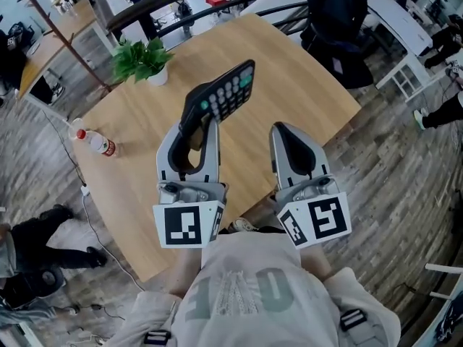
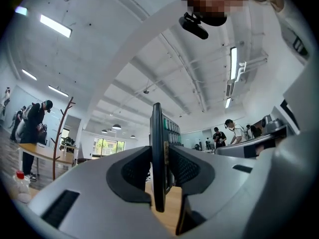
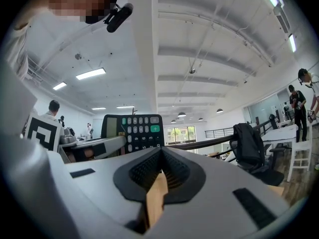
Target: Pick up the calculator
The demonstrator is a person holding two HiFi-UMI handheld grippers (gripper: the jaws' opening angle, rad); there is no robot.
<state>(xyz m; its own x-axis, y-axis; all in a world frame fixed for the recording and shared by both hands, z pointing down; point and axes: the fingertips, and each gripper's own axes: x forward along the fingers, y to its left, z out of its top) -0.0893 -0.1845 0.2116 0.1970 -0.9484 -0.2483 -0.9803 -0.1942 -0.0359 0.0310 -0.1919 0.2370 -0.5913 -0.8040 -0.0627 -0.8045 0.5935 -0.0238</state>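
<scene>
My left tongs [image 1: 205, 125] have the calculator [image 1: 226, 91] clamped, tilted up off the worktop [image 1: 304, 85]; right tongs [image 1: 284, 131] just beside them, clenched shut on nothing.

The wooden table's [image 1: 304, 92] right half lies open. A potted plant [image 1: 141, 60] stands at the far left corner, a bottle [image 1: 95, 142] lies by the left edge, and the calculator [image 1: 221, 96] is raised over the middle.

Left gripper [image 2: 159, 176]: lower centre of the frame, both dark pads pressed on a thing.
Calculator [image 2: 157, 133]: held upright and edge-on at centre, keys facing frame right.
Worktop [image 2: 172, 205]: a wooden strip below the pads.
Bottle [image 2: 21, 187]: lower left, red cap.
Coat stand [image 2: 59, 133]: left.
People [image 2: 232, 131]: standing, far right.
</scene>
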